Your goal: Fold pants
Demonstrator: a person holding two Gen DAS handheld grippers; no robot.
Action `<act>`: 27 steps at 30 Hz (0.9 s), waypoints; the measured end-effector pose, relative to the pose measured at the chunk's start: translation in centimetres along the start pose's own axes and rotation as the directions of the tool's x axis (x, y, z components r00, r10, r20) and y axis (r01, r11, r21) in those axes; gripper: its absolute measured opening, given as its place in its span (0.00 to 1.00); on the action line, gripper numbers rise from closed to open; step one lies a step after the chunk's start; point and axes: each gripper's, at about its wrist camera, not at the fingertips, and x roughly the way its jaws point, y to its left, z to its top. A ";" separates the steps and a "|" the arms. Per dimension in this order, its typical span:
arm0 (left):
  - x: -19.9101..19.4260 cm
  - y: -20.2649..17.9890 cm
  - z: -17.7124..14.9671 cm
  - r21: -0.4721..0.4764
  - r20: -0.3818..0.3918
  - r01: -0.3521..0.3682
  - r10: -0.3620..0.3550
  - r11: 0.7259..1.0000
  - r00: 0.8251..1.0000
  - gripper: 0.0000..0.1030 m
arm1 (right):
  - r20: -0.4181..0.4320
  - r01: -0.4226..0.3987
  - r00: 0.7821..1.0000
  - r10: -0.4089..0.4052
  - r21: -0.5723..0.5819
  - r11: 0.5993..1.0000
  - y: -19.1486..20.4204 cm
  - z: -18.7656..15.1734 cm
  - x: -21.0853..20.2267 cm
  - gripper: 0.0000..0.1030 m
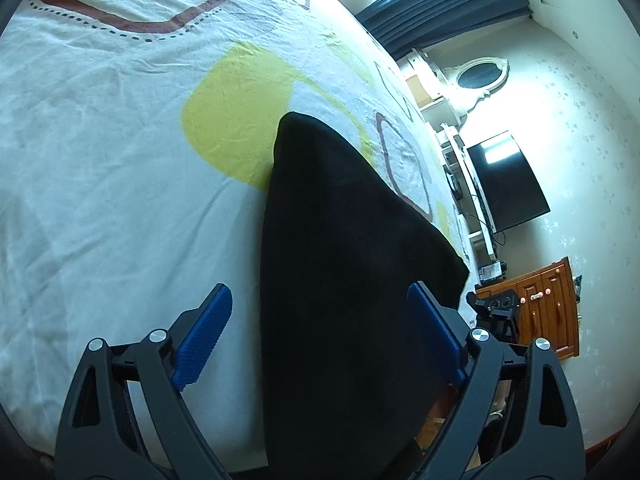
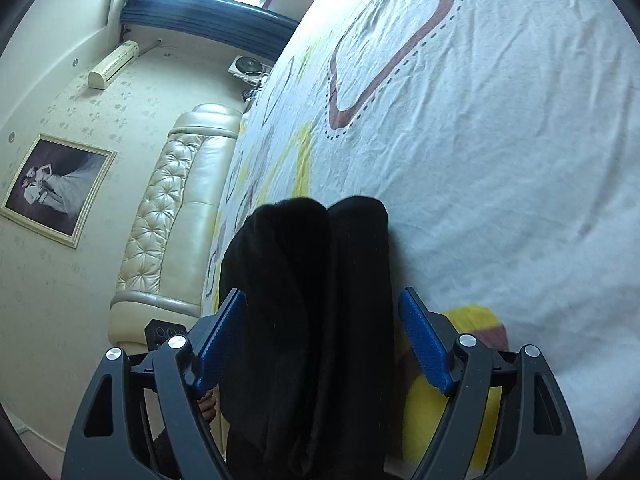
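The black pants (image 1: 344, 264) lie on the patterned bed sheet (image 1: 120, 184), running away from me between the fingers. My left gripper (image 1: 320, 300) is open, its blue pads (image 1: 204, 344) on either side of the cloth, not pinching it. In the right wrist view the pants (image 2: 312, 300) show as two leg rolls side by side, ending at rounded folds. My right gripper (image 2: 322, 308) is open too, its blue pads (image 2: 424, 344) straddling the cloth. The near part of the pants is hidden under both grippers.
The bed's white sheet (image 2: 500, 160) has yellow and brown shapes. A padded cream headboard (image 2: 172, 208) and a framed photo (image 2: 56, 188) stand to the left in the right wrist view. A black TV (image 1: 508, 180), white shelving and a wooden cabinet (image 1: 540, 304) stand beyond the bed edge.
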 end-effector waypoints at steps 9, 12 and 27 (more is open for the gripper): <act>4.2 0.8 4.1 -0.014 -0.053 0.065 -0.066 0.998 0.996 0.86 | -0.023 -0.054 0.998 0.054 0.022 0.998 -0.4 2.0 1.7 0.76; 4.9 0.6 4.6 -0.024 -0.059 0.068 -0.069 0.997 0.996 0.86 | -0.028 -0.040 0.999 0.040 -0.004 0.999 0.1 2.0 1.7 0.77; 5.0 -3.1 3.6 0.198 0.021 -0.207 0.207 0.958 0.978 0.35 | 0.002 0.076 0.997 -0.076 -0.044 0.996 1.1 1.5 2.2 0.42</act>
